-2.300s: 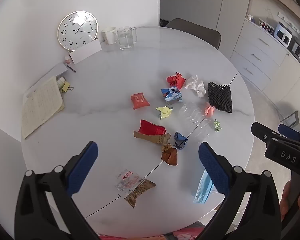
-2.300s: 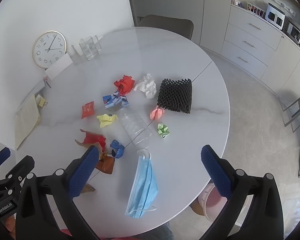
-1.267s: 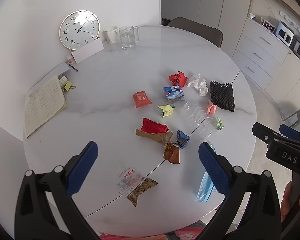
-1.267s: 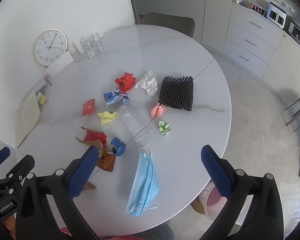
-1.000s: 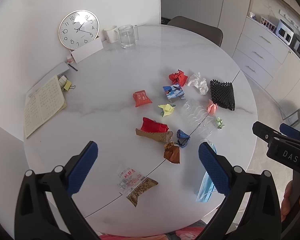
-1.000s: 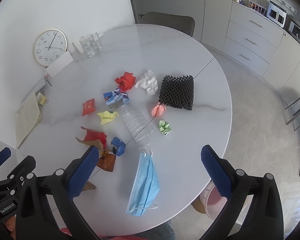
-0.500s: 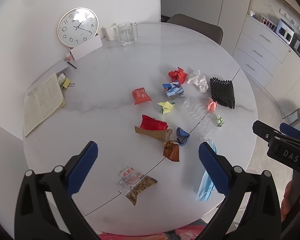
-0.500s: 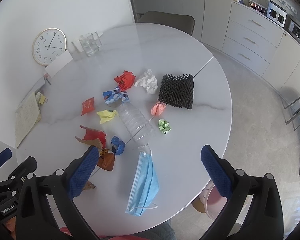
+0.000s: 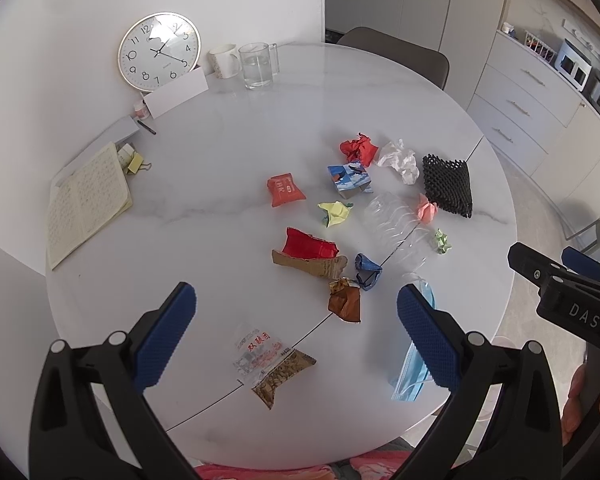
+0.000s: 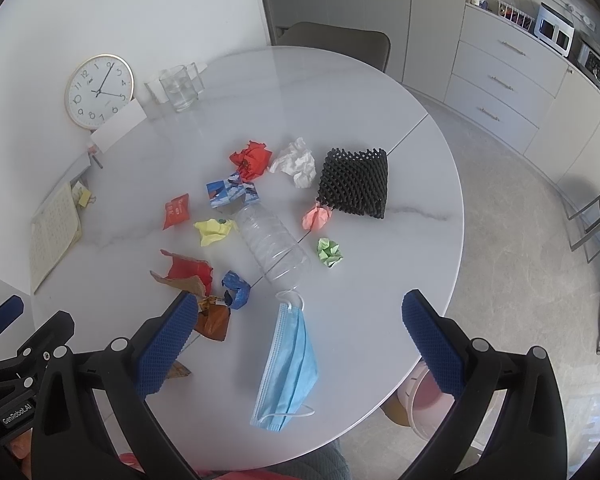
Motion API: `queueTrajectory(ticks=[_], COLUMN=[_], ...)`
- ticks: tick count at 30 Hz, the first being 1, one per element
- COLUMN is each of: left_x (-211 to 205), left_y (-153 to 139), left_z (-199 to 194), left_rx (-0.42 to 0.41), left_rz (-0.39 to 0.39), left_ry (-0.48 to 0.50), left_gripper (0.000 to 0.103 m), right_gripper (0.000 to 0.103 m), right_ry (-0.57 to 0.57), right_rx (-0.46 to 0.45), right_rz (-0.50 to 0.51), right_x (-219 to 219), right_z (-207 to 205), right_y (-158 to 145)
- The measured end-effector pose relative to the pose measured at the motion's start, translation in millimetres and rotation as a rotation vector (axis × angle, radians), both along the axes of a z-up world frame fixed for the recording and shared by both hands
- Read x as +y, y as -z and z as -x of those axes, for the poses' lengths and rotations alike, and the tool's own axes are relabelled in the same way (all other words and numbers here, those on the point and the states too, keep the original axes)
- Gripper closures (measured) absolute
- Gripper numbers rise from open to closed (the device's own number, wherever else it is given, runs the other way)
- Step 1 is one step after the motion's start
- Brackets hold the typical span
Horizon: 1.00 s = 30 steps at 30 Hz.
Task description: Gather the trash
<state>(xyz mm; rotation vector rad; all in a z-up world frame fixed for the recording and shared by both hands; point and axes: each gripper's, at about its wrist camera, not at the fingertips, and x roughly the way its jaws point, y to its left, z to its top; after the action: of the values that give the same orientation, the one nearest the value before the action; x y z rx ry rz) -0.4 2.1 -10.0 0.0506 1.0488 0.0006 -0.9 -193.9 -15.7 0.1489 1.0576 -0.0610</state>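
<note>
Trash lies scattered on a round white marble table [image 9: 228,152]. A clear plastic bottle [image 10: 272,240] lies on its side mid-table, with a blue face mask [image 10: 290,364] near the front edge. Around them are a black foam net [image 10: 356,188], white tissue [image 10: 296,162], red paper ball [image 10: 252,158], pink [image 10: 318,216], green [image 10: 329,251] and yellow [image 10: 214,230] paper wads, a red packet [image 9: 284,189], torn cardboard [image 9: 308,254] and a snack wrapper [image 9: 268,364]. My left gripper [image 9: 296,332] and right gripper [image 10: 298,340] hover open and empty above the front edge.
A wall clock [image 9: 159,51], a mug [image 9: 224,60] and a glass pitcher [image 9: 256,65] stand at the table's back. A notebook [image 9: 84,204] lies at the left. A pink bin [image 10: 428,404] sits on the floor below the table's right front. A chair [image 10: 336,46] stands behind.
Both views have shifted only slightly; the grippers stay open above the table's front edge. No trash has moved.
</note>
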Motion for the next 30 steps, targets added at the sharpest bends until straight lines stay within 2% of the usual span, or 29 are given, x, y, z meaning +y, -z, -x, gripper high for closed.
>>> queueTrajectory(ticks=[20, 30], left_x=[2.7, 5.9], left_y=[-0.3, 5.2], left_z=[-0.6, 0.0], left_rx=[0.008, -0.013], left_rz=[0.003, -0.014], left_ry=[-0.007, 0.012], left_gripper=[0.006, 0.006], right_gripper=[0.002, 0.002], right_ry=[-0.002, 0.003], right_rx=[0.008, 0.031], right_rz=[-0.004, -0.039], right_x=[1.0, -0.6], right_z=[0.7, -0.3], right_y=[0.3, 7.1])
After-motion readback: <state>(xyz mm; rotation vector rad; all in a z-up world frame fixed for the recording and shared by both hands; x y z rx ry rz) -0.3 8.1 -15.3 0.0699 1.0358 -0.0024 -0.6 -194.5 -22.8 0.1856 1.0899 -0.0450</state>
